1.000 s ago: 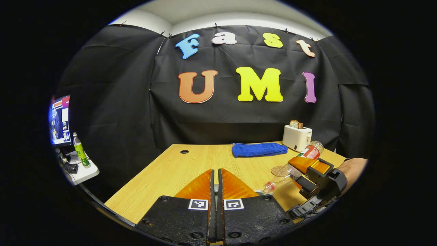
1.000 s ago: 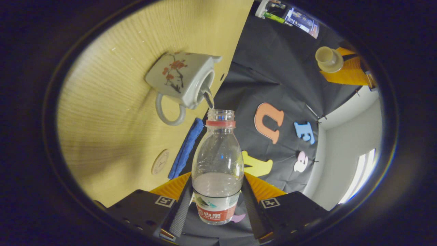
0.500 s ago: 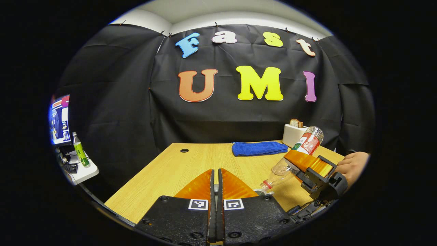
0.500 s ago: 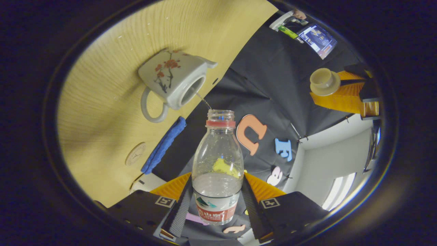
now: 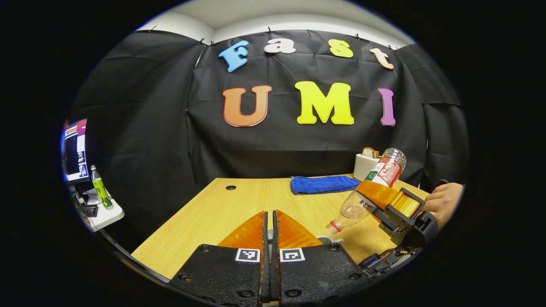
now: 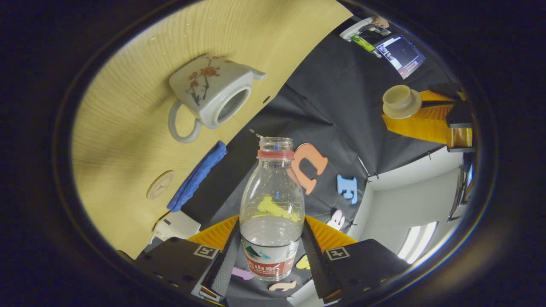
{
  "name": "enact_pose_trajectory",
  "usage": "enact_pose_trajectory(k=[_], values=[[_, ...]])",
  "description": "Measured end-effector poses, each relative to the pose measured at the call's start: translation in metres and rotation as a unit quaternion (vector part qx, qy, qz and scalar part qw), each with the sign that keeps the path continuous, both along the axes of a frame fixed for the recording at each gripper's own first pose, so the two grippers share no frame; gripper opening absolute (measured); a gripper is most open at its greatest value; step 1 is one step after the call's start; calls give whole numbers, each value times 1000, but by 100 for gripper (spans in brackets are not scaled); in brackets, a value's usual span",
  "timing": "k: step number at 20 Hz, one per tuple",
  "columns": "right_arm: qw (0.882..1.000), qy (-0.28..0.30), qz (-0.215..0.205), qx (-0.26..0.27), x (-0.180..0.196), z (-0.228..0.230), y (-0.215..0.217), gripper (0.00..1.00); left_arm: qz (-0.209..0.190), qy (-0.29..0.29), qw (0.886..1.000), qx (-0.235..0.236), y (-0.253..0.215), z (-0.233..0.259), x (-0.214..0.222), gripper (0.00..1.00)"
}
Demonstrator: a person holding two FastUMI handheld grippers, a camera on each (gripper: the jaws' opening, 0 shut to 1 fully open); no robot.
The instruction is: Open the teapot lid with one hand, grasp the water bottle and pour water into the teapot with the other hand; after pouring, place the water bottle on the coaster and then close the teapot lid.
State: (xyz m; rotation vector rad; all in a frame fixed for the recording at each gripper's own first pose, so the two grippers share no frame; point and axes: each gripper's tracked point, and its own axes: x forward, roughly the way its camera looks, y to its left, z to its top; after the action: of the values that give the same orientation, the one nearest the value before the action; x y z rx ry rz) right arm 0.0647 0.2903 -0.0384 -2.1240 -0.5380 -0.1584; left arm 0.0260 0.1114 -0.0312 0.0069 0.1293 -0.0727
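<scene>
My right gripper (image 6: 271, 232) is shut on the clear water bottle (image 6: 273, 200), which has a red neck ring, no cap and some water left. The bottle is tilted, its mouth a little off the open top of the white flowered teapot (image 6: 209, 91) on the wooden table (image 6: 128, 140). No stream runs from it. My left gripper (image 6: 403, 108) hovers apart, shut on the beige teapot lid (image 6: 400, 100). In the left gripper view, its fingers (image 5: 281, 230) are pressed together and the right gripper (image 5: 370, 192) holds the bottle (image 5: 386, 170) neck-down to the right. A round coaster (image 6: 160, 185) lies beyond the teapot.
A folded blue cloth (image 5: 324, 184) lies at the table's far edge, with a white toaster (image 5: 364, 164) beside it. A hand (image 5: 443, 204) holds the right gripper. A side desk with a monitor (image 5: 74, 149) and a green bottle (image 5: 100, 187) stands left of the table.
The water stream into the teapot has stopped. The bottle has tipped back and its mouth has drawn away from the teapot's opening. The left gripper has held still with the lid.
</scene>
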Motion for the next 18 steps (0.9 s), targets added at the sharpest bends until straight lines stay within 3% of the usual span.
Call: enact_pose_trajectory(k=[13,16,18], values=[[1000,-1,0,-9,0,-1,1,75,1,8,1000,10,2,-6,2,3],[999,29,-2,20,6,-13,-7,75,4,11,1000,12,3,-8,3,3],[994,77,-3,72,12,-30,-14,75,1,9,1000,9,0,-5,2,3]])
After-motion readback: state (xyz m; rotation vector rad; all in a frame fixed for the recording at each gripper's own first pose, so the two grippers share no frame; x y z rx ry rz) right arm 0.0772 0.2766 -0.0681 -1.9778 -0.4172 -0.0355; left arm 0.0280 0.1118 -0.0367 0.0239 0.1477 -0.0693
